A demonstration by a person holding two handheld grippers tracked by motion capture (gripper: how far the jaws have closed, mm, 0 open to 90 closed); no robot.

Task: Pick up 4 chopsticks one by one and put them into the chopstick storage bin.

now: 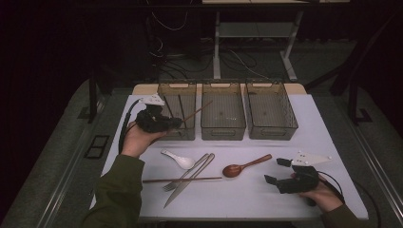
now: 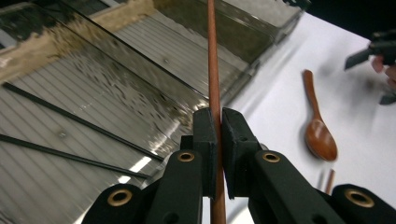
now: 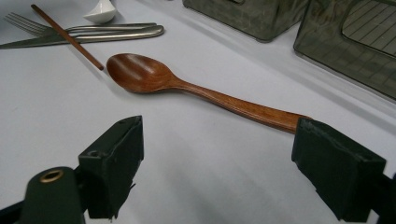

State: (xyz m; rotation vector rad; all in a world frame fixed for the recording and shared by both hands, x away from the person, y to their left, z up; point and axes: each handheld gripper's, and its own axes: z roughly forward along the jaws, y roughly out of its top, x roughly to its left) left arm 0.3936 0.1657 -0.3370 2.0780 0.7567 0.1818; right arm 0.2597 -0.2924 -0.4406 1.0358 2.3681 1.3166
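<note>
- One chopstick [image 2: 214,70] is pinched in my left claw [image 2: 218,122], over the near edge of the left bin [image 1: 177,135]. It points forward and up across that bin.
- I judge the stick light and stiff, thin and smooth enough to swivel or slip between the pads, so a grip near the middle would steady it better than one at the tip. From the left gripper view the stick runs on below the pads, so I hold it somewhere along its length, not at the very end.
- Two dark, thin sticks [image 2: 79,120] already lie on the ribbed floor of the left bin, so that looks to me like the place for this one.
- My right claw [image 1: 280,171] is spread wide and holds nothing. It rests low on the white bench [image 1: 247,194], near the right edge.
- The wooden spoon [image 3: 187,86] lies flat on the bench ahead of the right claw; its handle end sits just beside one pad, but I cannot tell if they touch.
- The spoon looks rigid and light; the narrow handle is the spot to take.
- Another chopstick [image 1: 183,179], a fork [image 1: 183,175], a knife [image 1: 187,183] and a white spoon [image 1: 178,159] lie on the bench.
</note>
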